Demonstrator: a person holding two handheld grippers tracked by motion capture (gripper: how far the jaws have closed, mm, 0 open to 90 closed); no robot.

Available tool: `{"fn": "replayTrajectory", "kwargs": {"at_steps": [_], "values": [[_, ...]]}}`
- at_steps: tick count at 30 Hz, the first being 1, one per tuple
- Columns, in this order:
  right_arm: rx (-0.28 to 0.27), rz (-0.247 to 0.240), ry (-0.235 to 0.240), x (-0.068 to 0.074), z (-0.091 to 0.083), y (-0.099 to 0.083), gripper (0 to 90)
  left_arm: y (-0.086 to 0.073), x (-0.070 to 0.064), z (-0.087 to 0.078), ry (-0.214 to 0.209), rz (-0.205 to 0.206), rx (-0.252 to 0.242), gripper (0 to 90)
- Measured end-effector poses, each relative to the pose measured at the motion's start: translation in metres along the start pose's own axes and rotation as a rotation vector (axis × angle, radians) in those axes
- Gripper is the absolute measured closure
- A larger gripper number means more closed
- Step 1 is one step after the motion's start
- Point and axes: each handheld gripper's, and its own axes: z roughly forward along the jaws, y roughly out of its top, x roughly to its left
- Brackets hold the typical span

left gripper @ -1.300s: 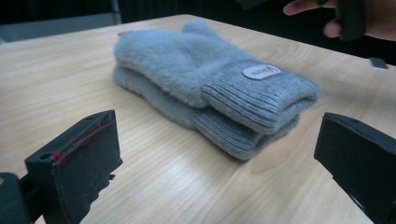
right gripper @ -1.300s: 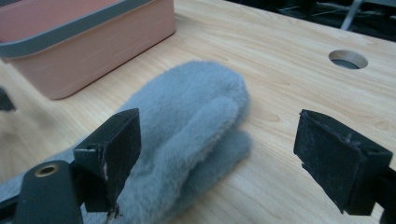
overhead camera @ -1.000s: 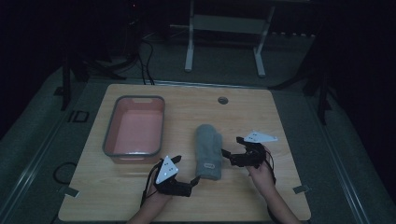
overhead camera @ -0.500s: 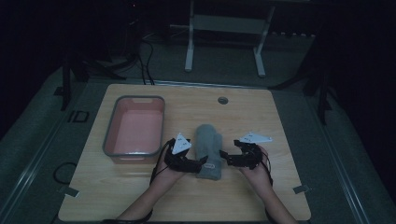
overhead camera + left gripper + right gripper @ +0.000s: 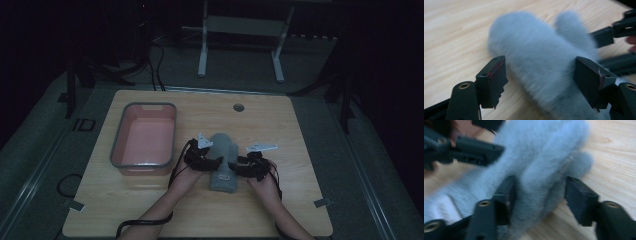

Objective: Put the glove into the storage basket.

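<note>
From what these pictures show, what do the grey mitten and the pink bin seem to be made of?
The grey mitten looks like soft plush or fleece: its surface is fuzzy and matte, with blurred, hairy edges. The left tool and the right tool both have their jaws apart around it. The pink bin is probably moulded plastic: smooth walls and a grey rim with rounded corners. It sits on the wood-grain table.

Room dark, light only on wood table (image 5: 295,125); round hole (image 5: 238,107) near far edge. Grey floor mat (image 5: 360,165) round table. White frame legs (image 5: 240,25) behind. Cables (image 5: 155,55) far left on floor.
</note>
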Motion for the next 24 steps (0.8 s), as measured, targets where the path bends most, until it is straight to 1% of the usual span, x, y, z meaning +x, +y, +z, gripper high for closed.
{"fn": "replayTrajectory", "kwargs": {"at_steps": [1,2,3,4,6,7,8,10,11,12,13,14,15,17,18,19,21,24], "values": [[0.011,-0.008,-0.015,-0.001,0.002,-0.001,37.9,-0.001,0.001,0.001,-0.010,-0.012,-0.001,27.5],[0.015,0.005,-0.001,-0.004,0.004,-0.001,37.2,-0.002,0.001,0.003,-0.006,-0.013,0.005,27.4],[0.023,0.025,0.014,-0.006,0.005,-0.001,34.8,-0.002,0.002,0.005,-0.018,-0.024,0.006,27.4],[0.032,0.032,0.018,-0.008,0.007,-0.001,33.1,-0.003,0.004,0.007,-0.031,-0.032,0.012,27.4],[0.046,0.045,0.034,-0.012,0.010,-0.001,30.7,-0.004,0.007,0.010,-0.041,-0.046,0.027,26.5],[0.051,0.049,0.038,-0.013,0.011,-0.001,30.5,-0.004,0.010,0.012,-0.061,-0.063,0.035,25.2],[0.058,0.050,0.047,-0.014,0.012,-0.001,30.5,-0.005,0.013,0.014,-0.070,-0.084,0.048,25.1],[0.075,0.073,0.073,-0.018,0.015,-0.001,30.7,-0.006,0.017,0.016,-0.090,-0.107,0.056,22.2],[0.073,0.072,0.086,-0.019,0.015,-0.001,32.0,-0.007,0.018,0.017,-0.093,-0.116,0.060,22.2],[0.072,0.064,0.093,-0.020,0.016,-0.001,32.7,-0.007,0.019,0.018,-0.096,-0.116,0.065,21.2],[0.076,0.057,0.096,-0.020,0.016,0.000,36.6,-0.007,0.019,0.019,-0.101,-0.115,0.070,21.2],[0.082,0.054,0.111,-0.020,0.016,0.000,41.8,-0.007,0.020,0.021,-0.102,-0.115,0.078,21.2],[0.083,0.055,0.125,-0.020,0.017,0.000,45.0,-0.007,0.021,0.022,-0.113,-0.124,0.083,21.2],[0.086,0.048,0.140,-0.020,0.018,0.000,50.0,-0.007,0.022,0.024,-0.124,-0.125,0.093,21.2],[0.087,0.052,0.147,-0.020,0.018,0.000,52.3,-0.007,0.023,0.026,-0.134,-0.129,0.094,21.3],[0.088,0.051,0.155,-0.021,0.018,-0.001,55.0,-0.008,0.024,0.027,-0.149,-0.128,0.095,22.2],[0.090,0.047,0.164,-0.021,0.018,-0.001,58.3,-0.007,0.025,0.028,-0.167,-0.119,0.094,25.7],[0.104,0.043,0.173,-0.022,0.019,0.001,61.5,-0.007,0.023,0.029,-0.182,-0.115,0.093,33.0]]}}
